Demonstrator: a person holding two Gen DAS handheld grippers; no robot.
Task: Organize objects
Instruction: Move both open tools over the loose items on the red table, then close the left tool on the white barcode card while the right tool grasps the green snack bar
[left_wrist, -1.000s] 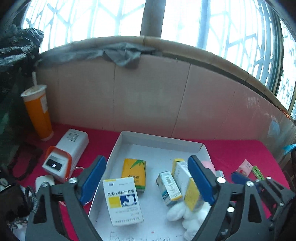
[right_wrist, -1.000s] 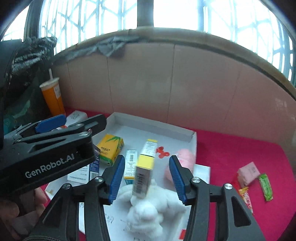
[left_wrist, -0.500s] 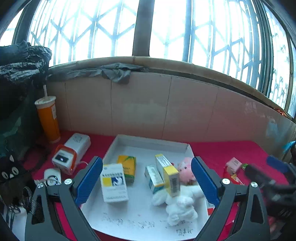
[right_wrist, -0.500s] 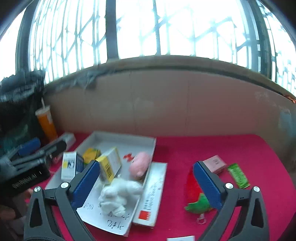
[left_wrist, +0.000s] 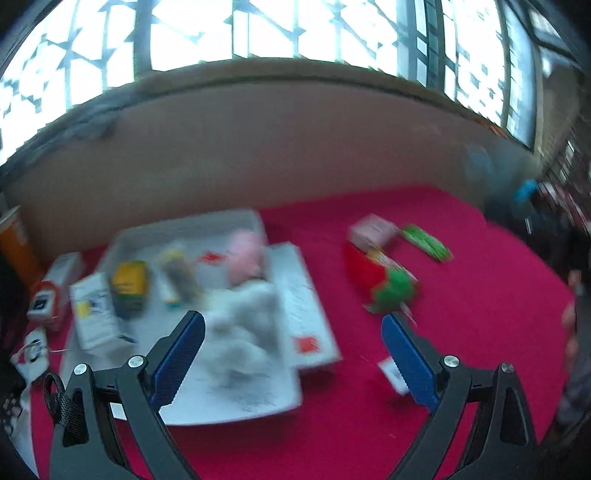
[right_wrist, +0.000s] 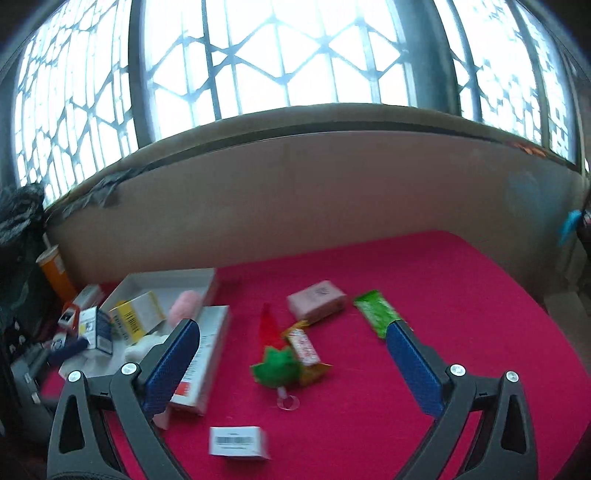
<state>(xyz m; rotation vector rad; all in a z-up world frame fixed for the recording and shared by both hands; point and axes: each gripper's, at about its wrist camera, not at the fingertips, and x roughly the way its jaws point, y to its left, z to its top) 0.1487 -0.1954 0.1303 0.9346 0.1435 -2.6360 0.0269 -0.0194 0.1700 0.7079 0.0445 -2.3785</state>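
Left wrist view, heavy motion blur. Left gripper jaws spread wide, nothing between the pads, hanging over the red tablecloth. White tray sits on the left; inside it a white-and-blue box, a yellow-green box, a blurred small box, a pink plush at the far right corner and a white plush at the near side. Long white box lies just beside the tray's right edge. Right of that, out on the cloth: red-green plush, pink packet at its far side, green wrapper further right. Small white carton near the right finger. Orange cup at the far left edge.

Right wrist view, sharper. Right gripper jaws fully spread, empty, over the cloth. Between the fingers on the cloth: red-green plush with a red-yellow snack packet touching its right side. Far of them the pink packet, green wrapper to its right, close to the right fingertip. White barcode carton near, lying flat. Tray at far left with a yellow-white box tilted in it, pink plush at its right edge, long white box beside it, partly behind the left finger. Orange cup far left by the wall.
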